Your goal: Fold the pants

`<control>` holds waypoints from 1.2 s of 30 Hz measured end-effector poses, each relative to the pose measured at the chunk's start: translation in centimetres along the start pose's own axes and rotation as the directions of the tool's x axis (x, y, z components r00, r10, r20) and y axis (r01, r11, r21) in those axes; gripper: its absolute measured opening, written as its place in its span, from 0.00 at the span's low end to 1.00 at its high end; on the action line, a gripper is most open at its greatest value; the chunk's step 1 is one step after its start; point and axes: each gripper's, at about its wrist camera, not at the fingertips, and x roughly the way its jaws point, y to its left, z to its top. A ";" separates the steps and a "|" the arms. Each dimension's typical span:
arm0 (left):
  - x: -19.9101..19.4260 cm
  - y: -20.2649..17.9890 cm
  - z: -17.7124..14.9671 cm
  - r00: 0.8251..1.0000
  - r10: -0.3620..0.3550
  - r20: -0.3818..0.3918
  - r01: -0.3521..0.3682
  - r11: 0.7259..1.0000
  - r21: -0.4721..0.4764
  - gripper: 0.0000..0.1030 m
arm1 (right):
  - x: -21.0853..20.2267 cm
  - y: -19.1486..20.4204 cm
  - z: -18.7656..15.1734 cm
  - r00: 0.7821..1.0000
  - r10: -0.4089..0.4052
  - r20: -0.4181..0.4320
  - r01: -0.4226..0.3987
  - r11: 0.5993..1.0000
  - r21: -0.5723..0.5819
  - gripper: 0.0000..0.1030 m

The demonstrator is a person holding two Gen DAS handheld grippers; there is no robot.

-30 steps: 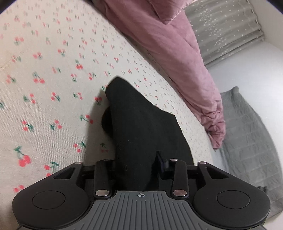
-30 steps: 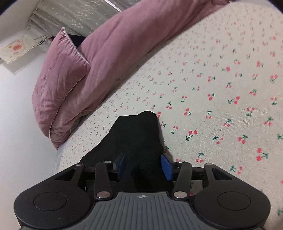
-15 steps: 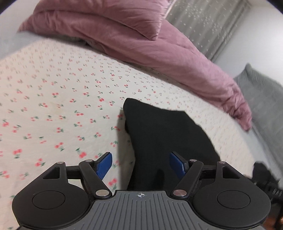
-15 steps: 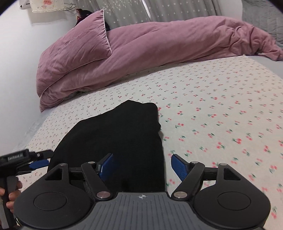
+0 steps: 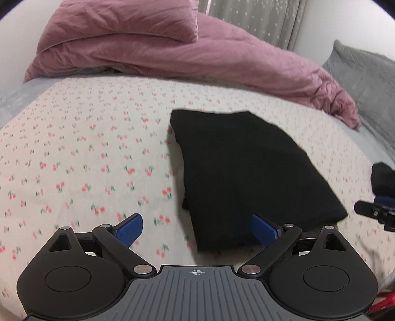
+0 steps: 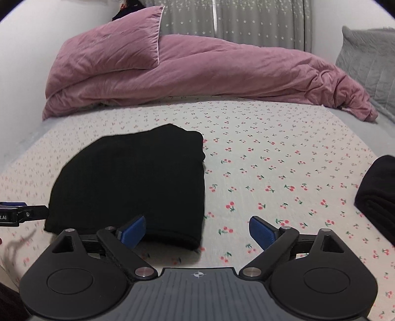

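Cherry-printed sheet (image 5: 74, 153) covers the bed on which everything lies; a mauve duvet (image 6: 222, 76) with a matching pillow (image 6: 111, 49) on top is heaped along the far edge, before a grey star-patterned curtain (image 6: 246, 22). A grey quilted cushion (image 6: 367, 56) stands at the far right corner.

Pants (image 5: 246, 168), black and folded into a compact rectangle, lie flat on the sheet toward the near edge of the bed.

Left claw (image 5: 196, 230): released, its jaws having just been opening; the near left corner of the pants lies between the blue pads (image 5: 130, 228), which do not press on it.

Right claw (image 6: 196, 232): likewise released, jaws having just been opening; its left pad sits over the near right corner of the pants, its right pad over bare sheet.

Each claw appears at the margin of the other's view, flanking the pants. A second dark fabric (image 6: 377, 195) lies at the right edge of the bed, well apart from the pants.
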 end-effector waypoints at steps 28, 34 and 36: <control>1.2 -5.0 -2.3 0.978 0.208 -0.030 -0.203 0.972 0.117 1.00 | 0.7 2.0 -1.7 0.994 -0.106 -0.036 0.105 0.994 -0.020 0.99; 1.3 -4.7 -2.2 0.978 0.207 -0.038 -0.202 0.974 0.102 1.00 | 1.1 2.5 -1.9 0.994 -0.098 -0.050 0.097 0.995 -0.037 0.99; 1.2 -4.6 -2.3 0.976 0.213 -0.031 -0.209 0.972 0.103 1.00 | 1.3 2.8 -2.0 0.994 -0.098 -0.055 0.095 0.994 -0.046 0.99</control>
